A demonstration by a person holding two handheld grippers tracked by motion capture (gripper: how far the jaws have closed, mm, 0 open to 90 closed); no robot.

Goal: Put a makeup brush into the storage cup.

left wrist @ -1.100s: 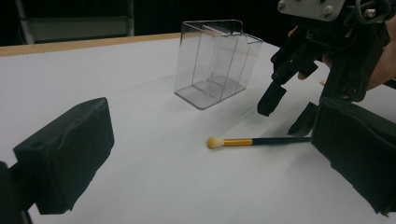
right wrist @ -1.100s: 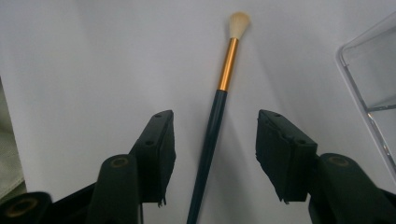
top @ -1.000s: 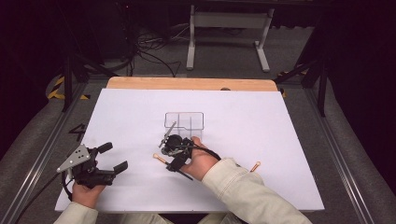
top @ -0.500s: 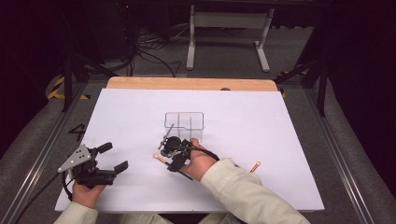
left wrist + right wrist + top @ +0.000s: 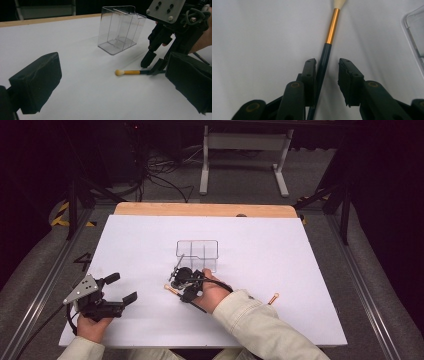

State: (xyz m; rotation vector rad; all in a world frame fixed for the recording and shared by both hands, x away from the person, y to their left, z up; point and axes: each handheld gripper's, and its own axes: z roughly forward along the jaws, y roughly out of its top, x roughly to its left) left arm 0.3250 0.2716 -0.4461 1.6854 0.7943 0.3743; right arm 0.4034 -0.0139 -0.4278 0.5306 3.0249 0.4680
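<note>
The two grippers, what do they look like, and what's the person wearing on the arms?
Both are black two-jaw tools. The left gripper carries a grey three-cornered plate with dark screw holes on top, and its blocky pads look like rough foam. A black cable trails from the right gripper. The sleeves are pale beige.

A white-covered table carries a clear divided box and two small brushes

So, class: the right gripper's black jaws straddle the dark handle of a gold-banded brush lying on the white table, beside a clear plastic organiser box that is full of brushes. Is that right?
Not quite. The clear plastic organiser box is empty, as the left gripper view shows. The rest stands: the right gripper, whose jaws have just been closing, straddles the dark handle of the gold-banded brush lying on the white table.
</note>
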